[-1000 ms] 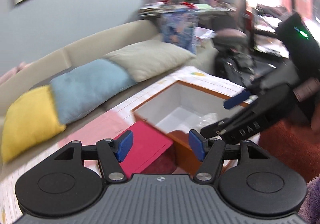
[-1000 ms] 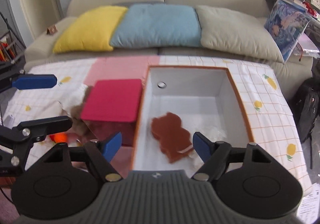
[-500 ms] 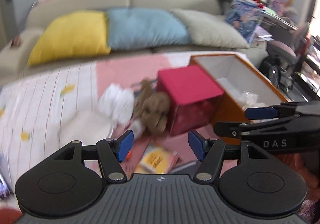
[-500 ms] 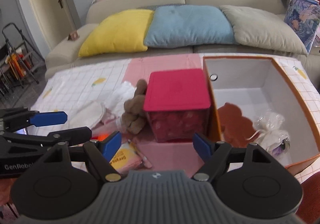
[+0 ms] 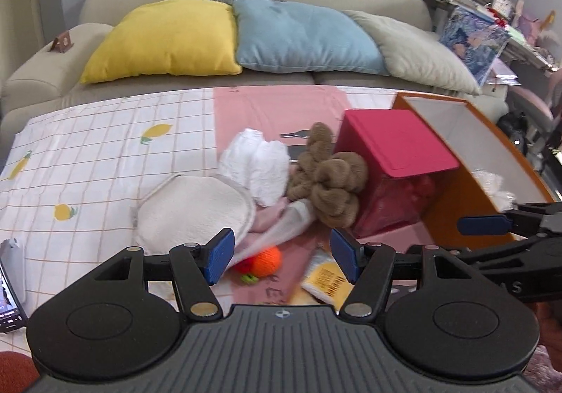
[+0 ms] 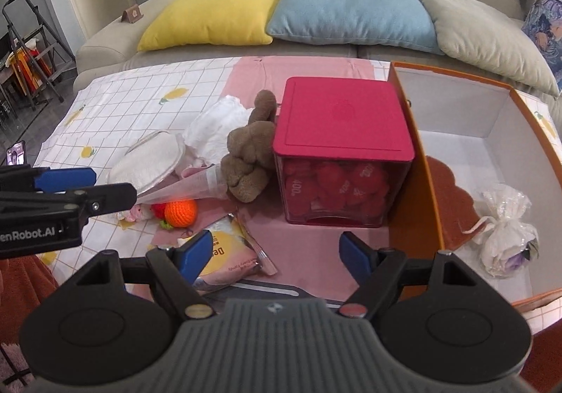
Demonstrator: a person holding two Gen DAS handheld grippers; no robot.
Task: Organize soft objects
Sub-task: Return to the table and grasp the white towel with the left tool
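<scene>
A brown plush toy (image 5: 330, 178) (image 6: 251, 161), a white fluffy item (image 5: 258, 164) (image 6: 217, 127), a cream round pad (image 5: 195, 206) (image 6: 147, 161) and an orange knitted ball (image 5: 268, 259) (image 6: 181, 212) lie in a heap on the table. An orange box (image 6: 414, 161) with a white inside holds a reddish-brown flat piece (image 6: 453, 196) and a white wrapped bundle (image 6: 505, 231). My left gripper (image 5: 279, 257) is open and empty just in front of the heap. My right gripper (image 6: 272, 254) is open and empty, before the red-lidded box (image 6: 342, 122).
A red-lidded clear box (image 5: 397, 143) stands between the heap and the orange box. A yellow snack packet (image 6: 228, 252) lies near the front edge. A phone (image 5: 8, 298) lies at the far left. A sofa with yellow, blue and beige cushions (image 6: 347, 13) is behind.
My left gripper has swung left from the orange box to face the heap. My right gripper has also shifted left and drawn back. Both stay open.
</scene>
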